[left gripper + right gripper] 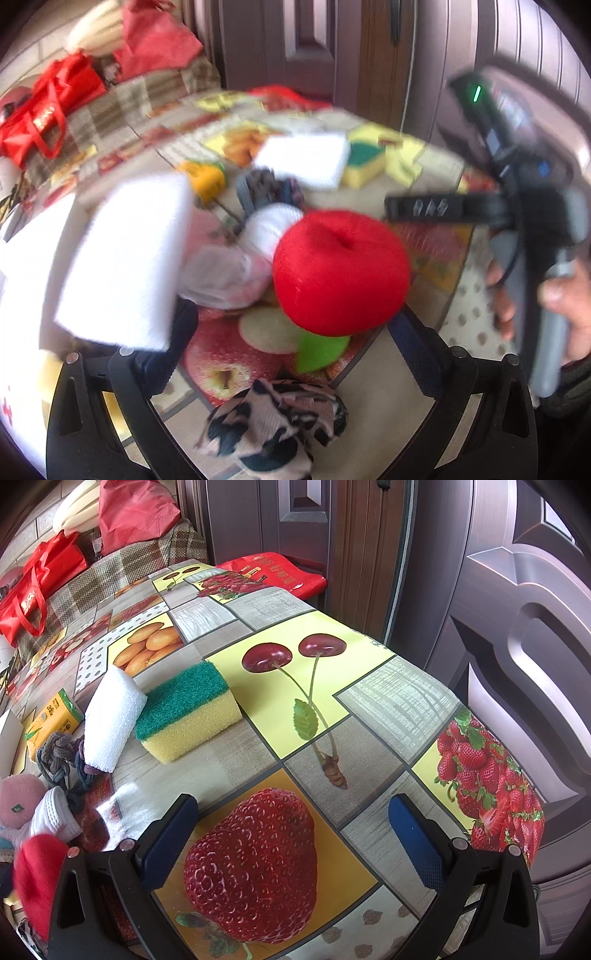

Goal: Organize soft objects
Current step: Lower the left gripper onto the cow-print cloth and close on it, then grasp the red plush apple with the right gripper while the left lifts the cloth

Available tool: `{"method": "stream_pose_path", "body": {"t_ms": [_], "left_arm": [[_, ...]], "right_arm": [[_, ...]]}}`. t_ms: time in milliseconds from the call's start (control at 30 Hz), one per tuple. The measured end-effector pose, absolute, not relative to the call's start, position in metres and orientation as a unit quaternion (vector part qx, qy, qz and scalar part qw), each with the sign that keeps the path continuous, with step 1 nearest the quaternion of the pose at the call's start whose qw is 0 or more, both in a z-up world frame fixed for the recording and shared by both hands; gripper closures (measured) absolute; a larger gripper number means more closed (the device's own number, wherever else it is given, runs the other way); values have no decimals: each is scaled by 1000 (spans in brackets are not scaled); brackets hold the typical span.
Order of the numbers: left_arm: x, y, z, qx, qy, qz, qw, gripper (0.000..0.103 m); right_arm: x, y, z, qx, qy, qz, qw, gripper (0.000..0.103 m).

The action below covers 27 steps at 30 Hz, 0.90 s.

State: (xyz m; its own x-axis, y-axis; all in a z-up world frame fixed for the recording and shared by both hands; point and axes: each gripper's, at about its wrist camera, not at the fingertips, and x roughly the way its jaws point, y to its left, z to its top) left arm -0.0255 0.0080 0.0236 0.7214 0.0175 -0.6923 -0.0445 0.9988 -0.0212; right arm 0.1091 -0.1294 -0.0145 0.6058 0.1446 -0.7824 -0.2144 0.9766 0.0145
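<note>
So the desk point(388, 701) is the big thing here, covered in a fruit-print cloth and pushed up beside a dark panelled door point(517, 627); the soft stuff sits bunched toward one end, which I'd guess is the sorting pile.

Biggest soft item in the left view is a white foam block point(122, 266); it's blurry and looms right by the left finger of the left tongs point(295, 354), but I can't tell if it's being touched or just close to the lens. Next down is the red yarn ball point(341, 271), sitting on the cloth in front of the open jaws, so probably the next pick; the left tongs are spread wide with nothing between them.

Over in the right view, the green-and-yellow sponge point(188, 709) lies flat with a second white foam block point(110, 720) leaning on its end, looks like they've been grouped on purpose; right tongs point(291, 842) hover apart and empty over the printed strawberry, well short of both.

Smaller bits: a patterned cloth wad point(273, 424) near the left tongs, a white sock point(55, 812), a grey knotted cord point(55, 757) beside the foam.
</note>
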Motion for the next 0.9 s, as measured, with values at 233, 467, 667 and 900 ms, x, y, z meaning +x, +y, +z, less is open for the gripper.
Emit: {"method": "stream_pose_path", "body": {"t_ms": [233,467,667,900], "left_arm": [[-92,48,72,-88,253,55,962,0],[-135,91,75,-122,222,99,962,0],[-133,69,61,-87,255,53,962,0],[-101,21,32,-1,346,17,938,0]], "right_arm": [[107,-130,-13,-38,430,107,896,0],[101,-164,-3,88,388,182,899,0],[75,-181,23,140,262,301,906,0],[46,-130,36,-32,264,408,873,0]]}}
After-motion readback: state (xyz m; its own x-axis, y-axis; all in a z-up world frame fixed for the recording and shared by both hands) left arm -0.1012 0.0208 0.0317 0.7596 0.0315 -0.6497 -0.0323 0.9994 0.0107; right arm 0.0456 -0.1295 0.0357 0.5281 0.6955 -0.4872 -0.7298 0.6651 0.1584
